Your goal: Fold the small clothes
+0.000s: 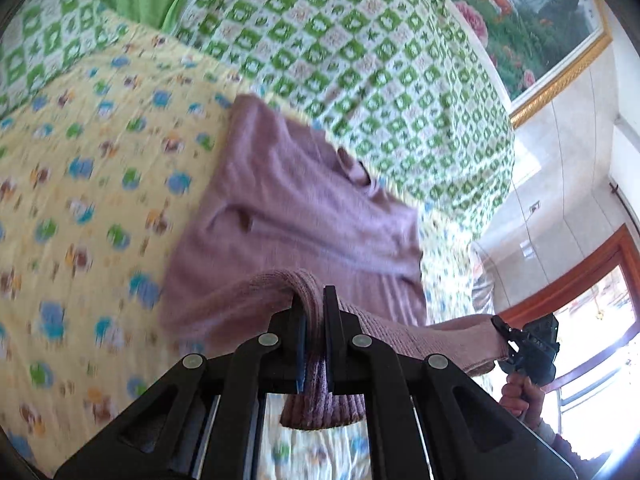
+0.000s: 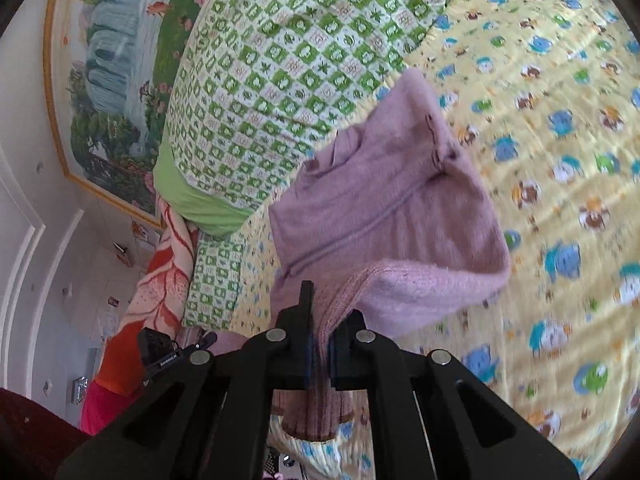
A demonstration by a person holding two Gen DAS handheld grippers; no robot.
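Both my jaws grip the sweater's (image 1: pixel 296 216) hem at six o'clock, lifted off the bed (image 1: pixel 80 200); folding barely begun.

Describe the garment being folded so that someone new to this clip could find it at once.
Start at the bed, spread with a yellow cartoon-print sheet and piled at the far side with a green-and-white checked quilt. Between them lies the mauve knitted sweater, its ribbed hem clamped by the left gripper and right gripper. It is the only plain, unpatterned fabric there, with a raised seam running down its middle.
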